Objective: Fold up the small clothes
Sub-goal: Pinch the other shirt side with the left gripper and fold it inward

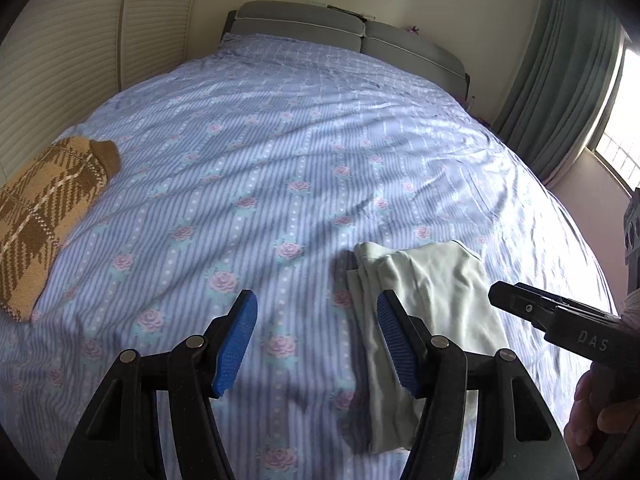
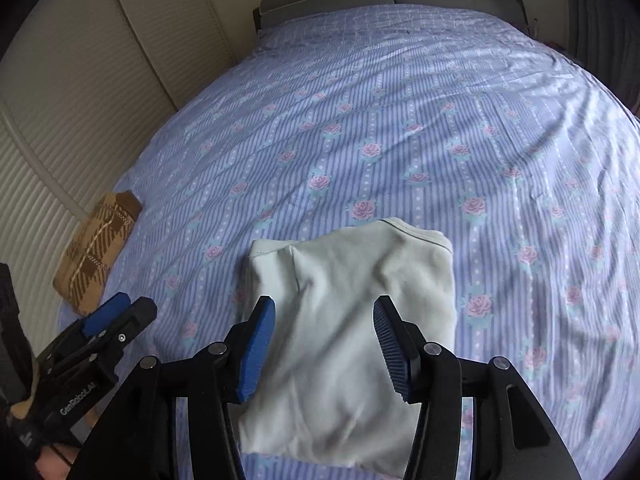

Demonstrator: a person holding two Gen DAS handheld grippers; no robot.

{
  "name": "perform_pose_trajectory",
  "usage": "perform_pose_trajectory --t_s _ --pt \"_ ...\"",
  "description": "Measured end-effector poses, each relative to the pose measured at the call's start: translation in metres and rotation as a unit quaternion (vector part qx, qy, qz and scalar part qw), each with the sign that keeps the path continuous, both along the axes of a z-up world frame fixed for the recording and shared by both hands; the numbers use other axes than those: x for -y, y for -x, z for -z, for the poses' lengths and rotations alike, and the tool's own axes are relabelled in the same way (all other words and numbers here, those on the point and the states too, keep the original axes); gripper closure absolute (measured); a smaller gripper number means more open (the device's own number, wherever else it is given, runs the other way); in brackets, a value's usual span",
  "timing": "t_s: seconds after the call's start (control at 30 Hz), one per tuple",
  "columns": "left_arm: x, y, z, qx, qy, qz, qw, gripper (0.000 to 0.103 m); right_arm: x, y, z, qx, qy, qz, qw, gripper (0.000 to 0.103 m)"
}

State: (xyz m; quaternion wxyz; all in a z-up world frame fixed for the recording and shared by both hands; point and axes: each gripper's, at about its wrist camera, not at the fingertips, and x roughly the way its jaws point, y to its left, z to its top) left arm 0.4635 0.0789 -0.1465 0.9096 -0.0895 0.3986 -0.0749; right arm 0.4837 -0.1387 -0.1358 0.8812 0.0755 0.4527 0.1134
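A pale mint green garment (image 2: 352, 320) lies folded into a rectangle on the bed; it also shows in the left wrist view (image 1: 432, 304). My right gripper (image 2: 324, 340) is open and empty, hovering just above the garment's near half. My left gripper (image 1: 316, 336) is open and empty, to the left of the garment, over bare sheet. A folded brown plaid knit garment (image 1: 44, 208) lies at the bed's left edge, also in the right wrist view (image 2: 96, 252). The right gripper's body (image 1: 560, 320) shows in the left wrist view, and the left gripper (image 2: 108, 320) in the right wrist view.
The bed (image 1: 300, 140) has a blue striped sheet with pink roses. A grey headboard (image 1: 340, 28) stands at the far end. White slatted closet doors (image 1: 60, 60) run along the left. Green curtains (image 1: 560, 80) and a window (image 1: 624, 136) are at the right.
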Motion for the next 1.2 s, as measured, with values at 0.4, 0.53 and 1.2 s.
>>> perform_pose_trajectory --t_s 0.4,0.53,1.2 --pt "0.066 -0.037 0.024 -0.014 -0.023 0.063 0.9976 0.07 0.077 0.051 0.02 0.021 -0.014 0.057 0.998 0.05" --pt "0.066 -0.048 0.035 -0.029 -0.022 0.062 0.9974 0.076 0.083 0.053 0.03 0.016 -0.028 0.058 0.998 0.05" --pt "0.057 -0.053 0.044 -0.04 -0.019 0.071 0.9965 0.096 0.075 0.069 0.047 0.018 -0.016 0.037 0.999 0.05"
